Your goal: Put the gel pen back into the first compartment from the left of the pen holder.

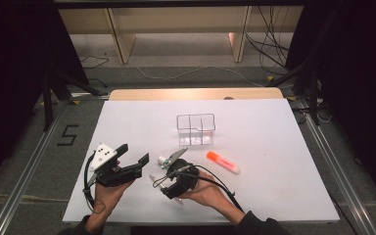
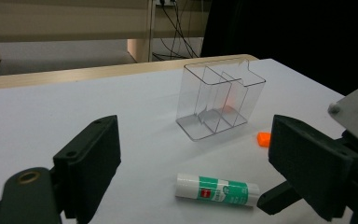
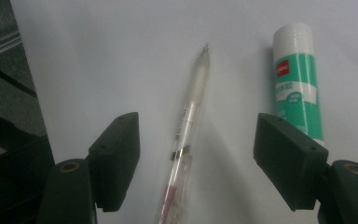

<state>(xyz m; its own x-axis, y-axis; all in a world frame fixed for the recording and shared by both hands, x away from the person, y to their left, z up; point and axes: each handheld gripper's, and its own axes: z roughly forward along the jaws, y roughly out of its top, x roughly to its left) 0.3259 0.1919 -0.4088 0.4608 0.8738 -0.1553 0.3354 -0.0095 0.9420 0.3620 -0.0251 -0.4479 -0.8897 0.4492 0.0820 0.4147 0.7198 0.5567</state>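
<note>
My right claw [image 3: 196, 158] stands apart astride the pen [image 3: 186, 140], which lies flat on the table [image 3: 121, 56] beside the glue stick [image 3: 296, 79]; it looks light, slick, thin; I'd pinch mid-barrel.

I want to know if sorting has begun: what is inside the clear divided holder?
The clear holder has no item in the compartments seen through its walls. The orange showing through it is the highlighter lying beyond. The glue stick and pen lie outside.

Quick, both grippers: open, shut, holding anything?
Left gripper: open, holding nothing.
Right gripper: open, a pen lies between its fingers, not gripped.
</note>
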